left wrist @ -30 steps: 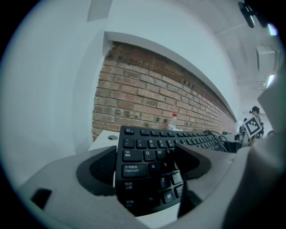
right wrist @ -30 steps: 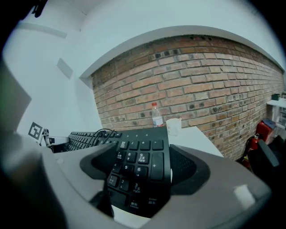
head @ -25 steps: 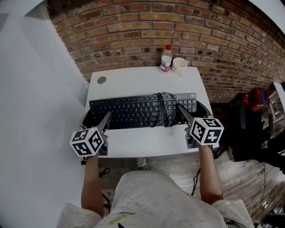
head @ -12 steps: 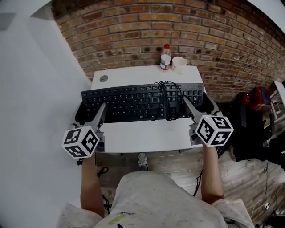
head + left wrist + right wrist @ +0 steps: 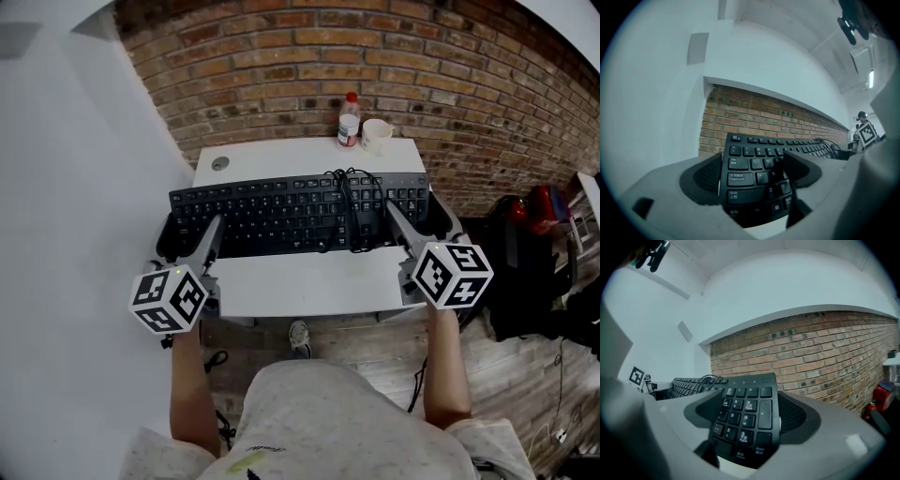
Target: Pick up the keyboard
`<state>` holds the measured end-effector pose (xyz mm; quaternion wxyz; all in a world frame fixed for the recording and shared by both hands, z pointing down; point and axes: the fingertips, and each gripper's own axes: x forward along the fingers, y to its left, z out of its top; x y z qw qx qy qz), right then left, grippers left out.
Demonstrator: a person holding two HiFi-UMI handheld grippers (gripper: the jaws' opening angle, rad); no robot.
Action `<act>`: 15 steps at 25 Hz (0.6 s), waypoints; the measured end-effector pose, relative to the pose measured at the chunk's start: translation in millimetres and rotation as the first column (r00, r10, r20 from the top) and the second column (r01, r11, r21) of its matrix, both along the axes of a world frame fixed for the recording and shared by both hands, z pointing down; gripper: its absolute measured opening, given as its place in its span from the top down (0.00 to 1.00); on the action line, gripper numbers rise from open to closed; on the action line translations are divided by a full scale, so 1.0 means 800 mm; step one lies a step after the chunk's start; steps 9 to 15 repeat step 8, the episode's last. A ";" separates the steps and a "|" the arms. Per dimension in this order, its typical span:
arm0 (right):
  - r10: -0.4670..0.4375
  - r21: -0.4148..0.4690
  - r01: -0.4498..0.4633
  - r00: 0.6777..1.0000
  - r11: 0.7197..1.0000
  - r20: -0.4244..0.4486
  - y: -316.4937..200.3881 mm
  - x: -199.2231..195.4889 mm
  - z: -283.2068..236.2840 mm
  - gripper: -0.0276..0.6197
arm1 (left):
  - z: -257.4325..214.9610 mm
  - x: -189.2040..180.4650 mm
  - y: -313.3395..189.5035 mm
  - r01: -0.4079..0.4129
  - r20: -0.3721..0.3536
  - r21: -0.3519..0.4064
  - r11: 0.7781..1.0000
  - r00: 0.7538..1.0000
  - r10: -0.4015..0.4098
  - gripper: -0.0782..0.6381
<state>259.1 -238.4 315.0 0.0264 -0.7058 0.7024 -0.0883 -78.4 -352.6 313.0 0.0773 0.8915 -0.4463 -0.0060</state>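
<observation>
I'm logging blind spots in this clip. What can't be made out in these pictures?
Label on the bottle: too small to read in the head view.
Inside of the cup: too small and far off in the head view.
Underside of the keyboard: turned away from every view.
Plug of the cable: lost in its coil on the keys, head view.
Gap between keyboard and table: the head view looks from above.

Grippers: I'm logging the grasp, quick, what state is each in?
Left gripper: shut on the keyboard, at its left end.
Right gripper: shut on the keyboard, at its number-pad end.
</observation>
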 end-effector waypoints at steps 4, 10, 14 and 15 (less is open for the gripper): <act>-0.001 -0.001 0.001 1.000 1.000 -0.002 0.000 -0.002 -0.001 0.36 | 0.000 -0.002 0.000 0.002 -0.003 -0.002 1.000 1.000 -0.002 0.33; -0.002 -0.002 0.002 1.000 1.000 -0.002 -0.003 -0.003 0.001 0.37 | 0.001 -0.003 -0.003 0.005 -0.004 -0.002 1.000 1.000 -0.005 0.33; -0.002 -0.002 0.002 1.000 1.000 -0.002 -0.003 -0.003 0.001 0.37 | 0.001 -0.003 -0.003 0.005 -0.004 -0.002 1.000 1.000 -0.005 0.33; -0.002 -0.002 0.002 1.000 1.000 -0.002 -0.003 -0.003 0.001 0.37 | 0.001 -0.003 -0.003 0.005 -0.004 -0.002 1.000 1.000 -0.005 0.33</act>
